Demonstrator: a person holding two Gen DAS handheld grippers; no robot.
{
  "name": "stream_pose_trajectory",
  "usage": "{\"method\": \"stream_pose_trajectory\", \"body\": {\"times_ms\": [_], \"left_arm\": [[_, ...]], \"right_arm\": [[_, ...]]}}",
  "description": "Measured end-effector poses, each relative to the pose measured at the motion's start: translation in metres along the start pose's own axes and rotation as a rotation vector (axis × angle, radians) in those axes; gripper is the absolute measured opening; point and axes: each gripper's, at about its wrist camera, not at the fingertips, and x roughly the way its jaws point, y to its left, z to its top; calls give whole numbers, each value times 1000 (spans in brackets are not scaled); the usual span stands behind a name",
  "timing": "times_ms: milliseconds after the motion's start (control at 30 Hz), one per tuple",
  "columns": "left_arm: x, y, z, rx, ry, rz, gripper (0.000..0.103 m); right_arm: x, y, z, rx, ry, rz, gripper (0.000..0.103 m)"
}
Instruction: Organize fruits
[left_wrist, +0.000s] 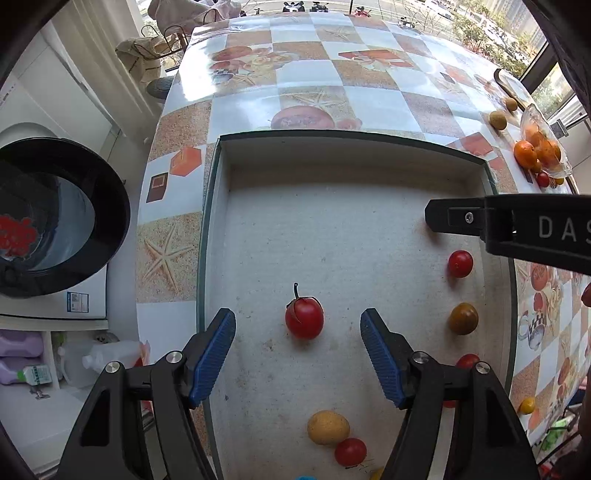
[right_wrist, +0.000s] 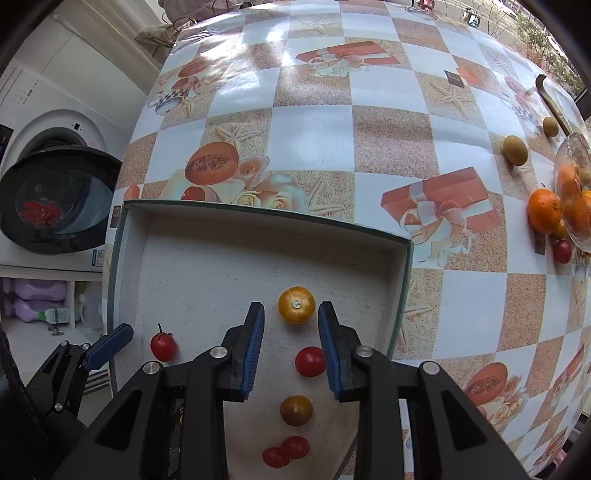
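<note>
While the left gripper (left_wrist: 298, 358) points down into the shallow box (left_wrist: 221, 206), its blue fingers (left_wrist: 212, 356) stand wide apart and hold nothing; a red tomato with a stem (left_wrist: 304, 317) lies on the box floor just ahead of the gap, touching neither pad. The right gripper (right_wrist: 291, 349) has its fingers (right_wrist: 253, 347) parted more narrowly, also empty: a yellow tomato (right_wrist: 296, 305) sits just past the tips, and a small red tomato (right_wrist: 309, 361) lies on the floor under the gap, close to the right-hand finger. Further back lie a brownish tomato (right_wrist: 296, 410) and two more red ones (right_wrist: 286, 451). The box rests on a worktop (right_wrist: 314, 140) under a checked, printed cloth. Near its right edge are an orange (right_wrist: 544, 210), a clear dish of oranges (right_wrist: 576, 192) and two small brown fruits (right_wrist: 515, 150). A washing machine with its door open (right_wrist: 55, 199) stands to the left.
</note>
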Motion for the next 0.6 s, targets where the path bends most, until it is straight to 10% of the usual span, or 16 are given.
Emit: {"method": "stream_pose_trajectory", "body": {"times_ms": [167,233,600], "left_arm": [[-14,4,-4,-25,-6,-13,73],[-22,4,-7,-27,-14,1,103],[-69,-2,-16,-25,-42,147,103]], "right_arm": [[-31,-1,-5,-3,-54,8,78],[-41,-3,-10,-3,-52,6,80],[-85,-15,-56,-21,-42,-68,103]]}}
